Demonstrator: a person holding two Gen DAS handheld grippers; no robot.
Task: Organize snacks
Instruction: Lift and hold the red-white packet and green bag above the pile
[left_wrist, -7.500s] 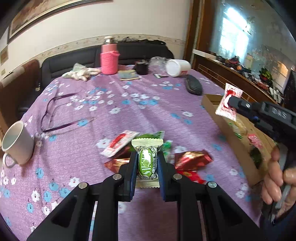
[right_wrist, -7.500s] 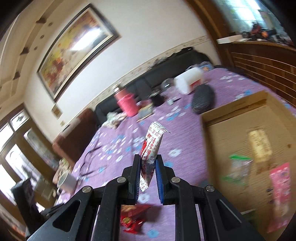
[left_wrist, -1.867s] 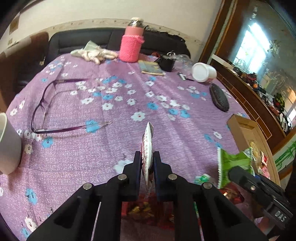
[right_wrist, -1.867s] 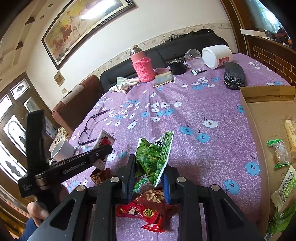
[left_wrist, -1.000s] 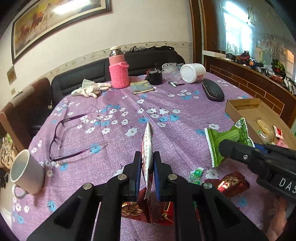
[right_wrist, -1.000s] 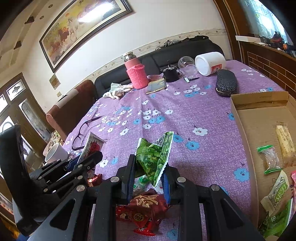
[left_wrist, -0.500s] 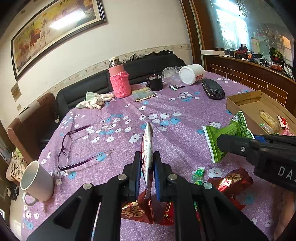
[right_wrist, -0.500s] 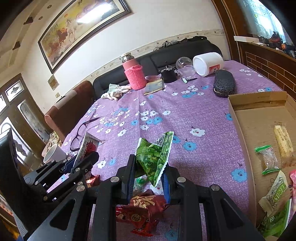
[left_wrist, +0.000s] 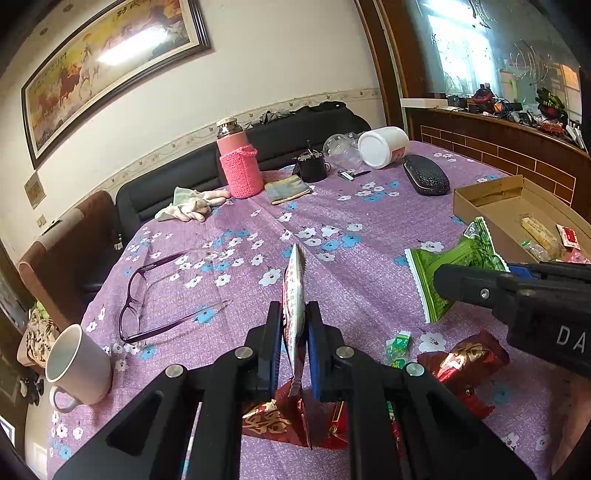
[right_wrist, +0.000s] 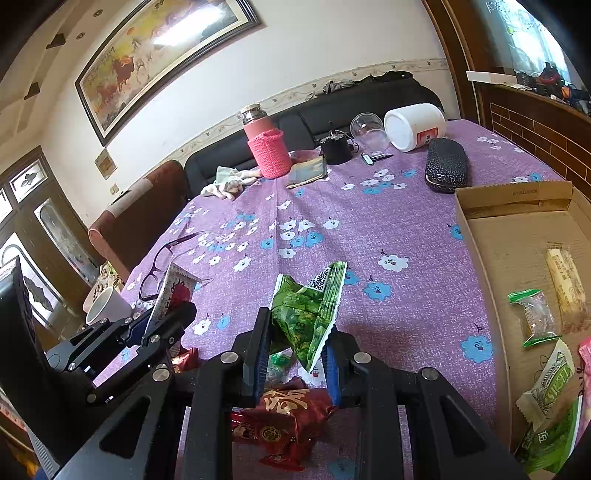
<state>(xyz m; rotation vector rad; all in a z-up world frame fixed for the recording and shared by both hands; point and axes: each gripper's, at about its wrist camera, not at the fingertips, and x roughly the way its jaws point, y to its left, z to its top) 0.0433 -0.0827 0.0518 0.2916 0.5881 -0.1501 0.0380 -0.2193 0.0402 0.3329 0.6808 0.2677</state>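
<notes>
Above the purple floral tablecloth (left_wrist: 369, 221), the left gripper (left_wrist: 293, 332) pinches a flat red-and-white snack packet (left_wrist: 293, 291) while the right gripper (right_wrist: 297, 343) clamps a crumpled green snack bag (right_wrist: 308, 306); both should travel high and right, releasing only once over the open cardboard box (right_wrist: 517, 229).

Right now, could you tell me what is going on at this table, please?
A person is sorting snacks into a cardboard box, with tongs in each hand. The left tongs are shut on a thin red-and-white packet, and the right tongs are shut on a green packet. Both are held above the purple cloth. Red packets lie loose below; several snacks are already boxed.
</notes>
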